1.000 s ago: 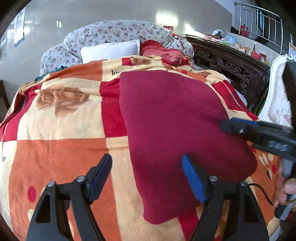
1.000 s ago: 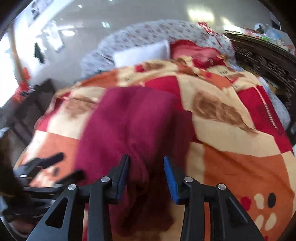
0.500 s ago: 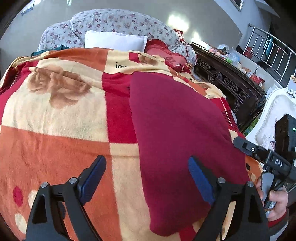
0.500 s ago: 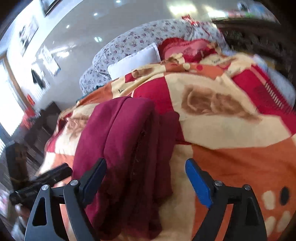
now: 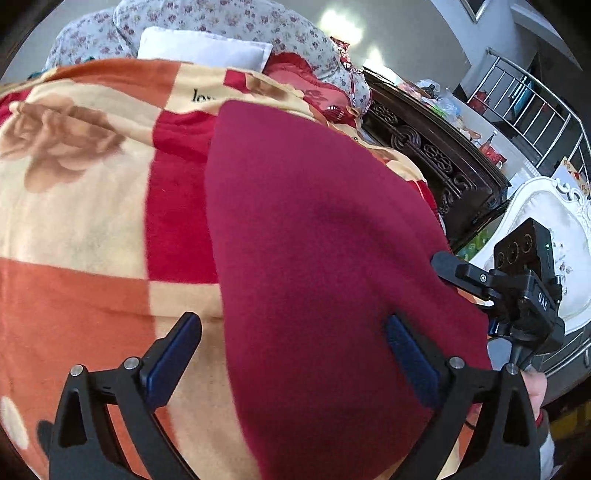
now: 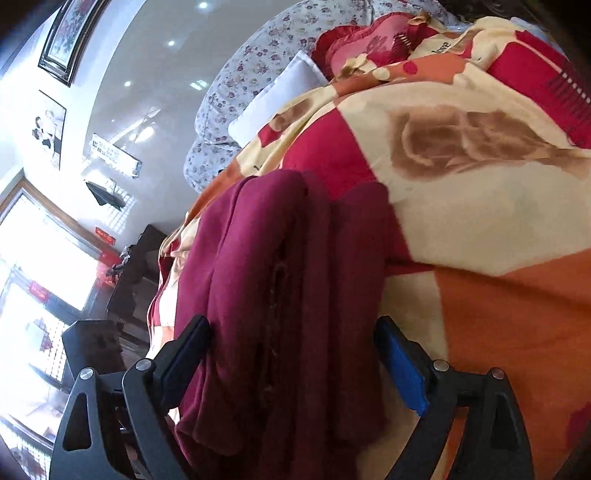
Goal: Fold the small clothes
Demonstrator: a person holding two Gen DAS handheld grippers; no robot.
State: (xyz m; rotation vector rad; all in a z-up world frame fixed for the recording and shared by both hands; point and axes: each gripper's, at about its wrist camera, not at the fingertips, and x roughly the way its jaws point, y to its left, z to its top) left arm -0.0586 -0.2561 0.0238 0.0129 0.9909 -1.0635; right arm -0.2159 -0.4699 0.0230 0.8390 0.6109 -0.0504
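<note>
Left gripper (image 5: 291,354) spread wide, jaws just opened further, over the near edge of the folded maroon fleece garment (image 5: 317,258). Right gripper (image 6: 291,354) likewise spread, straddling its layered edge (image 6: 280,280). Garment flat on the orange, cream and red checked blanket (image 5: 74,221).

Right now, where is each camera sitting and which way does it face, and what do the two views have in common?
Left wrist: sits on the left gripper, looks forward and down at the maroon garment on the patterned blanket; its open fingers show, plus the right gripper and the hand holding it.
Right wrist: sits on the right gripper, looks along the garment's stacked folded edges; its open fingers show, garment between them.
Shared: garment, blanket, white pillow, floral bedding.
</note>
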